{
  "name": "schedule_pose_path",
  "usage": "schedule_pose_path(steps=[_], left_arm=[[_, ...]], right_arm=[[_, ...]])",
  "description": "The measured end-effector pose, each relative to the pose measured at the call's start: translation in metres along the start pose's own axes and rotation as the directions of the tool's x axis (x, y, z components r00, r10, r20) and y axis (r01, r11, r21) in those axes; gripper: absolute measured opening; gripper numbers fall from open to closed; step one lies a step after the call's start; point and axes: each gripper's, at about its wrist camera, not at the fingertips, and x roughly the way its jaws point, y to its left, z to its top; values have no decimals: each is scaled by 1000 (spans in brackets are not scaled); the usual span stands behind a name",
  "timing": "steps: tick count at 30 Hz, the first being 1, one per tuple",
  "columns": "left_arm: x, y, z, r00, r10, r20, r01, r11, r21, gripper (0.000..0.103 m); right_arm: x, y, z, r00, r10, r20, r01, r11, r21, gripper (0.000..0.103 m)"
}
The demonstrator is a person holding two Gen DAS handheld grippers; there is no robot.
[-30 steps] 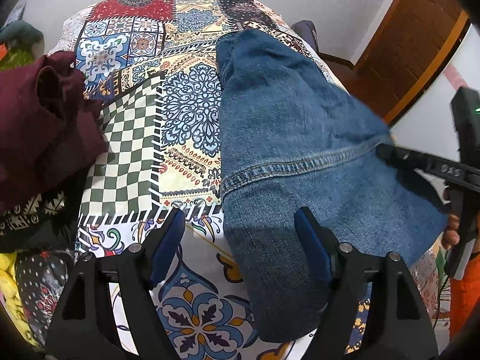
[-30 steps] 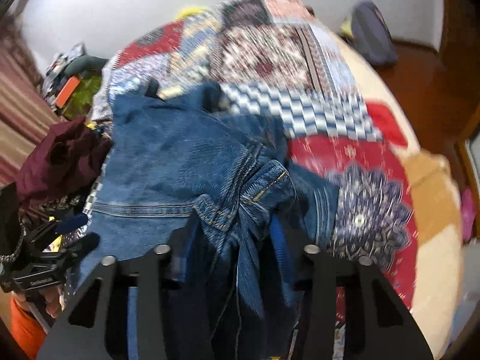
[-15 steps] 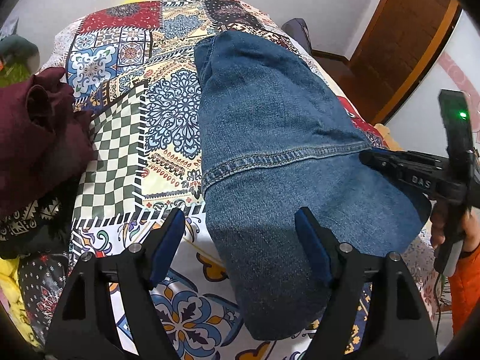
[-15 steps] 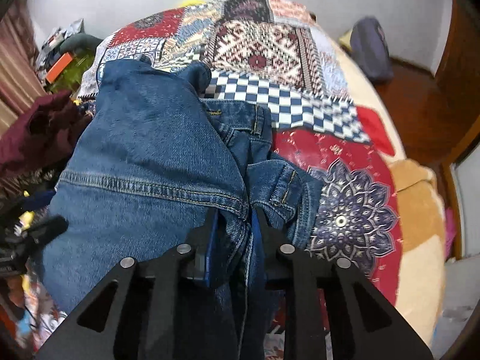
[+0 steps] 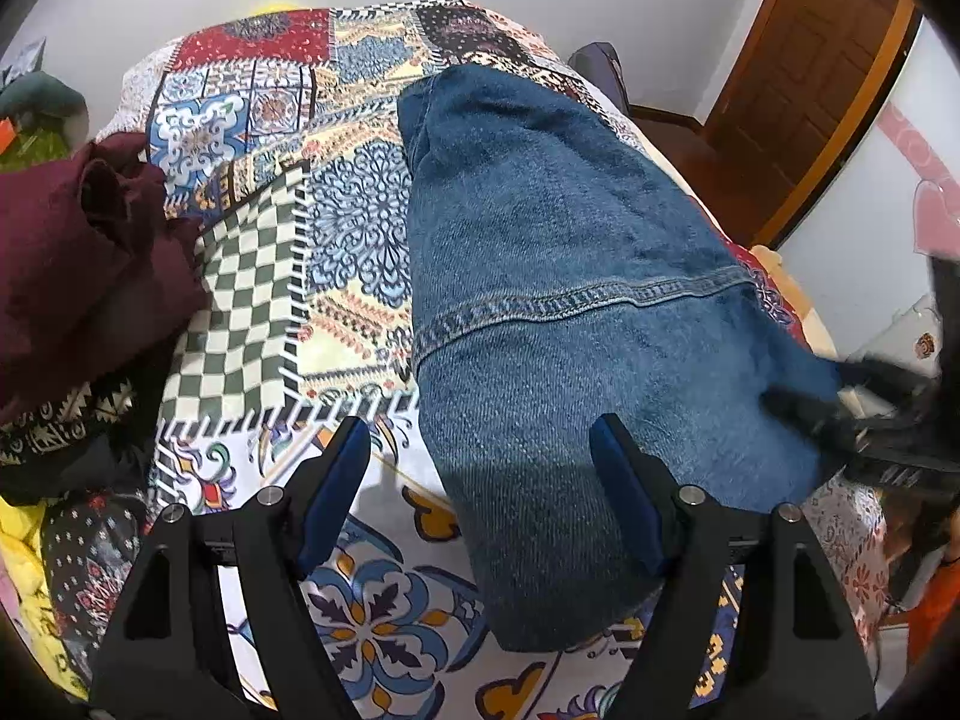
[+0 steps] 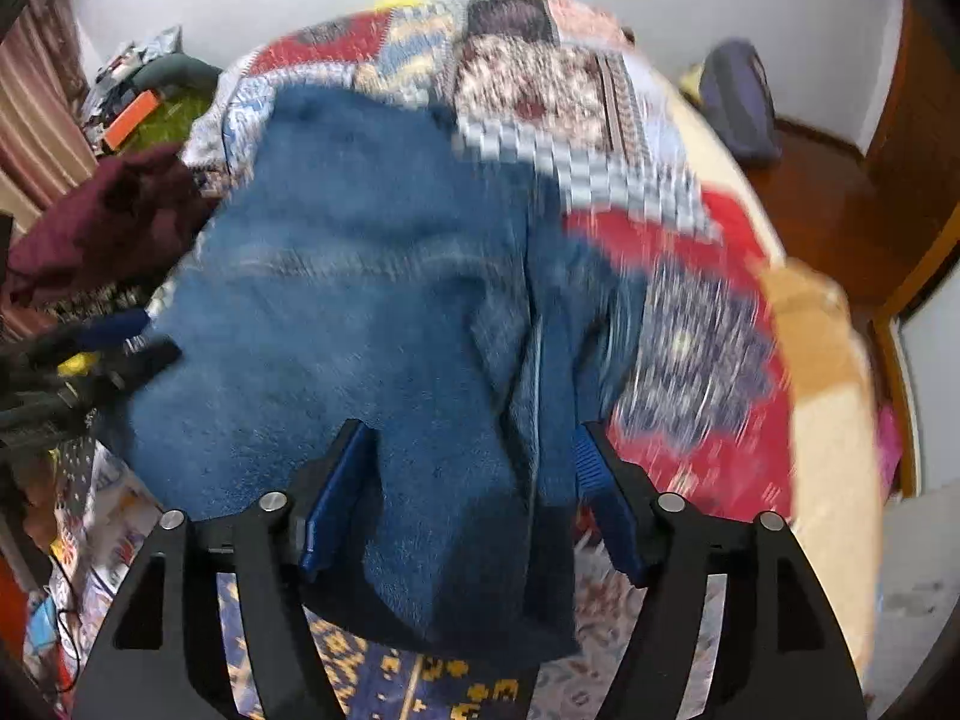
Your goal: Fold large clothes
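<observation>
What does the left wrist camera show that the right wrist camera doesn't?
Only the left wrist view shows the green-and-white checkered patch of the bedspread and the open left tool poised over the denim's near edge. Only the right wrist view shows the orange object by the far wall, plus the right tool, whose jaws have just been opening, with denim between them. Both show the folded blue denim garment and the maroon garment.

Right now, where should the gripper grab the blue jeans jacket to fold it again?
Probably the denim jacket's near bottom edge, which hangs loose toward the camera over the patchwork bedspread. Come from the near side, one finger sliding under that edge.
</observation>
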Motion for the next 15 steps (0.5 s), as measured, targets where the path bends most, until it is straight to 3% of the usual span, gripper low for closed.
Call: schedule_pose_path(steps=[3, 10, 15], left_arm=[[-3, -2, -3, 1000, 12, 14, -13, 1000, 12, 76], [-15, -5, 7, 999, 44, 18, -45, 997, 61, 75], [-9, 9, 24, 1000, 22, 13, -22, 1000, 11, 75]], right_arm=[[-5, -12, -4, 1000, 26, 0, -26, 997, 76, 76], [-39, -18, 12, 999, 5, 43, -8, 998, 69, 76], [-37, -24, 22, 997, 59, 57, -64, 993, 100, 77]])
